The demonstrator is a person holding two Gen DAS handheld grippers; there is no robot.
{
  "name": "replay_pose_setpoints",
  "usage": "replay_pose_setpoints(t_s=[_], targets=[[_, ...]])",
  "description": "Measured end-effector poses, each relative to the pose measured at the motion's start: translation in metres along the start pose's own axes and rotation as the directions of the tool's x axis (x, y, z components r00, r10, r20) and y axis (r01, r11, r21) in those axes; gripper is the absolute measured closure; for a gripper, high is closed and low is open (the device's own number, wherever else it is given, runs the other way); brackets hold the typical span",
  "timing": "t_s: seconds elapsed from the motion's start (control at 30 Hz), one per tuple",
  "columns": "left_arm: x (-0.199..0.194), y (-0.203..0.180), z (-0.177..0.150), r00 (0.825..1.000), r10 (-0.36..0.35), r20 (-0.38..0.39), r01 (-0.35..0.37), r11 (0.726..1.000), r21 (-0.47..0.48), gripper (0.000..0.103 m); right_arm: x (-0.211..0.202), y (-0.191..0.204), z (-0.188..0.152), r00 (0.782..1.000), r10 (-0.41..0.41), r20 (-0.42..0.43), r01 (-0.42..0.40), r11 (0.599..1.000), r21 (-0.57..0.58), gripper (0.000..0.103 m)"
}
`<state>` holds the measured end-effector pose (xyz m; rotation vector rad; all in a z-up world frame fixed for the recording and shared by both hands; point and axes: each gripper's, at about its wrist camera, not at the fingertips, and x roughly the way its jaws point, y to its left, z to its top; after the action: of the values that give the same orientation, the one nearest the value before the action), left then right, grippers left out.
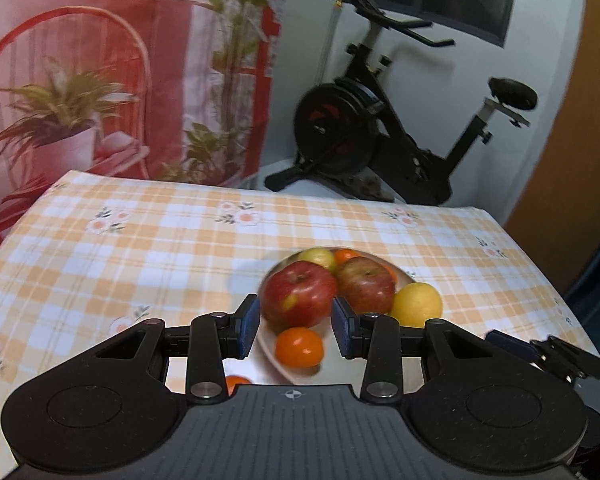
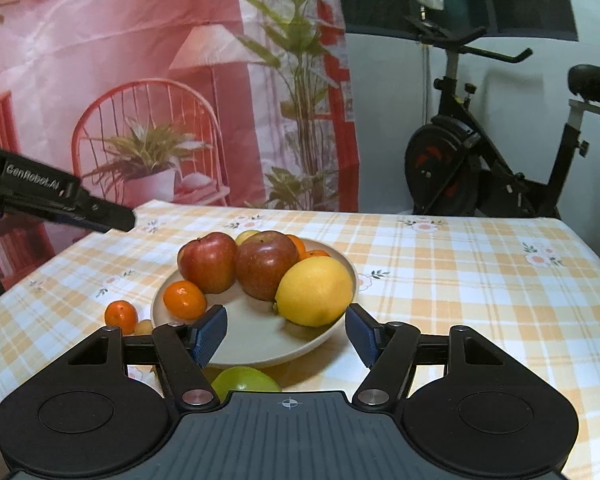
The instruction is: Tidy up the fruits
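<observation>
Red apples [image 2: 236, 262], a lemon [image 2: 315, 290] and oranges already fill the plate [image 2: 260, 344], an orange [image 2: 121, 315] and green fruit [image 2: 245, 381] remain on the desk [image 2: 460, 300] nearby, my left gripper [image 1: 294, 326] and right gripper [image 2: 286, 332] both apart, empty.

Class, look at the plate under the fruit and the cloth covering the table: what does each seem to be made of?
Plate: likely ceramic or stoneware, though possibly melamine; matte beige, smooth, with a thick rounded rim.
Tablecloth: probably woven or printed fabric, maybe vinyl; orange-and-white check with flowers, lying flat with a faint sheen.
</observation>
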<state>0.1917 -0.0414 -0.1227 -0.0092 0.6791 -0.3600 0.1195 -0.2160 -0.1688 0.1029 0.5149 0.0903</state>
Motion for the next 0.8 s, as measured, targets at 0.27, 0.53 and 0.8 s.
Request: replay_pose_setpoints(t_s=[0.27, 0.53, 0.8], targets=[[-0.014, 0.009, -0.02, 0.996, 0.064, 0.055, -0.063, 0.998, -0.024, 0.061, -0.006, 0.008, -0.016, 0.999, 0.008, 0.043, -0.008, 1.0, -0.015, 0.041], [-0.017, 0.013, -0.042, 0.993, 0.104, 0.06, -0.101, 0.994, -0.05, 0.059, -0.003, 0.015, -0.029, 0.999, 0.035, 0.024, -0.034, 0.998, -0.055, 0.041], [-0.012, 0.017, -0.049, 0.992, 0.122, 0.04, -0.12, 0.991, -0.062, 0.059, 0.003, 0.017, -0.033, 0.998, 0.066, -0.021, -0.067, 0.996, -0.058, 0.041]])
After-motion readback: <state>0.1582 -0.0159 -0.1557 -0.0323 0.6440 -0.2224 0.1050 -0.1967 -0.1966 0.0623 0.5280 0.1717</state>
